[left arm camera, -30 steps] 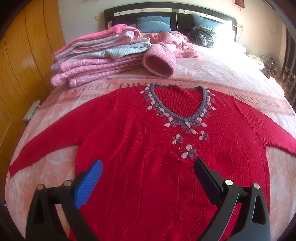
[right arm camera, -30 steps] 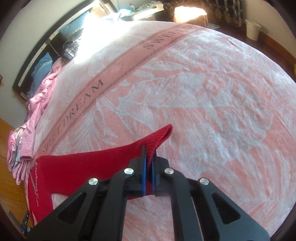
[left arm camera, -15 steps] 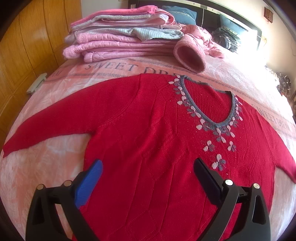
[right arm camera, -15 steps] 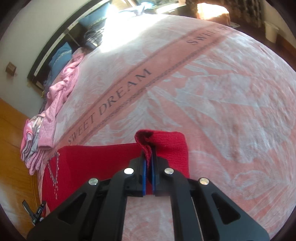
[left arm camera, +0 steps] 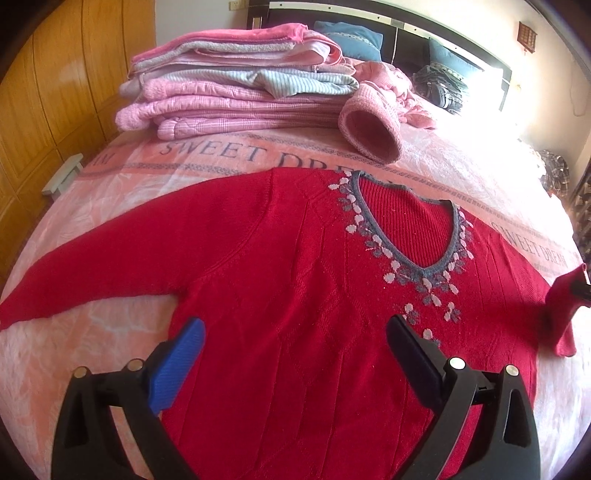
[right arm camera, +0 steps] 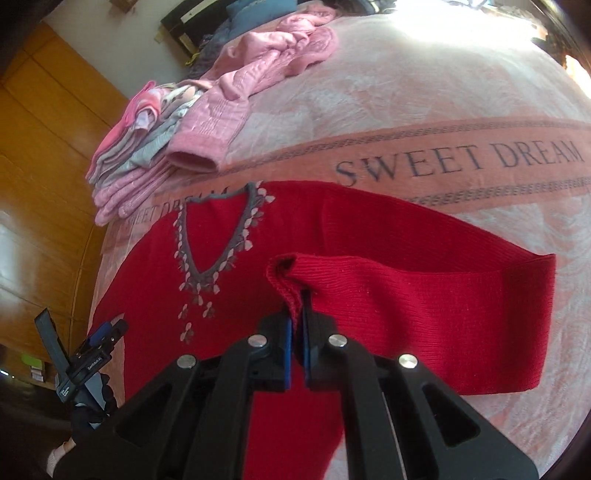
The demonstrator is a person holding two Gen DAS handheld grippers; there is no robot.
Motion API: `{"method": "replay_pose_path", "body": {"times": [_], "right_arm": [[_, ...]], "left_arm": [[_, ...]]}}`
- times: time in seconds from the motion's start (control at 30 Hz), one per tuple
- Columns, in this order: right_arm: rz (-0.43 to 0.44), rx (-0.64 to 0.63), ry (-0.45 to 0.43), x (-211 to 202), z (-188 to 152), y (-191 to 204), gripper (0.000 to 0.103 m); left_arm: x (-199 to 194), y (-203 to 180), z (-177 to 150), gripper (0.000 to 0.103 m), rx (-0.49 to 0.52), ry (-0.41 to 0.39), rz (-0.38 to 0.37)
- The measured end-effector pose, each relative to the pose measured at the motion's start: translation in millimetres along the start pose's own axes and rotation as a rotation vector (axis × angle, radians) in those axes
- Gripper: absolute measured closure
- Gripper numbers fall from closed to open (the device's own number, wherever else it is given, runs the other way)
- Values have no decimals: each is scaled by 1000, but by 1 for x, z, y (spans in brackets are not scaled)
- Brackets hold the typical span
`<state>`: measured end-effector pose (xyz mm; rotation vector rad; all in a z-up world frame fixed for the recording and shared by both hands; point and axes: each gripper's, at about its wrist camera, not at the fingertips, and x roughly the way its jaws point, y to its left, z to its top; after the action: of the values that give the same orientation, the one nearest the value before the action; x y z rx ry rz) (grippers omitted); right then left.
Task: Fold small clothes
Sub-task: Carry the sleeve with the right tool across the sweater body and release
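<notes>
left wrist view: a red knit sweater point(left arm camera: 295, 295) lies flat, front up, on a pink fleecy bedspread point(left arm camera: 110, 192); the left gripper point(left arm camera: 295, 354) hovers over its lower body, tongs wide apart. the camera has swung left over the last second. right wrist view: the right gripper point(right arm camera: 297, 325) is clamped on the ribbed right cuff point(right arm camera: 284, 273) — it has carried the sleeve inward, doubled over the chest, so the first fold is under way.

blue pillows point(left arm camera: 349, 33), wooden wardrobe point(left arm camera: 55, 85), dark headboard point(left arm camera: 417, 31)
</notes>
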<state>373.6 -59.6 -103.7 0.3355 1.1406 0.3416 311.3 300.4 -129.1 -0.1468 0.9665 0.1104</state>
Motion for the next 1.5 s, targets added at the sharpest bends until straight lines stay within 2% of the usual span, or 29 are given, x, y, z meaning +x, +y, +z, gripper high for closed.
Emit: {"method": "replay_pose_path", "body": {"times": [0.13,0.23,0.33,0.37,0.43,0.47,0.5,0.57,0.63,0.83,0.9,0.97,1.03,1.1,1.17,1.2,1.23,1.3,1.33,1.4,1.43,1.47,1.5], "right_arm": [[67,-34,47,40,-4,44,100],[62,-53,83,70,-9,64,100],[61,-61,115,95,-15,72,90],[72,-54,121,99,-17,72,81],[104,-48,109,95,-19,70,79],[114,-54,98,89,-17,69,71],[128,-57,78,79,-15,66,49],[168,-50,21,55,-10,57,25],[200,-36,-20,34,-3,44,24],[107,32,-67,-4,-7,-25,25],[78,49,-60,-8,-14,-47,38],[66,56,-45,-10,-21,-65,45],[53,54,-39,-12,-28,-78,47],[54,51,-31,-14,-34,-89,56],[38,43,-29,-17,-39,-96,58],[31,37,-29,-17,-41,-98,66],[27,33,-27,-17,-44,-100,69],[33,34,-21,-17,-47,-104,75],[37,33,-17,-17,-48,-106,77],[38,35,-13,-18,-51,-109,82],[38,38,-12,-18,-52,-111,84],[38,45,-12,-18,-52,-113,85],[39,55,-14,-18,-52,-114,86]], "left_arm": [[5,2,0,4,-13,9,-15],[7,2,0,4,-23,13,-29],[11,-2,0,4,-21,19,-39],[12,-4,0,4,-18,23,-44],[16,-11,-1,4,-14,35,-60],[17,-15,-2,4,-12,40,-74],[18,-20,-2,4,-7,44,-87],[20,-35,-3,4,13,50,-105],[22,-54,-5,4,39,54,-130],[36,-107,-12,4,79,97,-190],[42,-122,-14,4,78,115,-203],[50,-135,-16,4,65,140,-217],[57,-145,-16,4,41,159,-235],[60,-153,-15,4,19,164,-258],[63,-163,-14,5,8,170,-286],[64,-167,-14,5,4,171,-296],[66,-171,-14,6,-2,173,-306],[70,-173,-13,12,-23,178,-305],[70,-172,-13,17,-36,165,-312],[69,-169,-11,33,-55,150,-311],[69,-167,-10,54,-60,148,-302],[69,-162,-8,81,-67,147,-297],[69,-157,-7,92,-80,145,-308]]}}
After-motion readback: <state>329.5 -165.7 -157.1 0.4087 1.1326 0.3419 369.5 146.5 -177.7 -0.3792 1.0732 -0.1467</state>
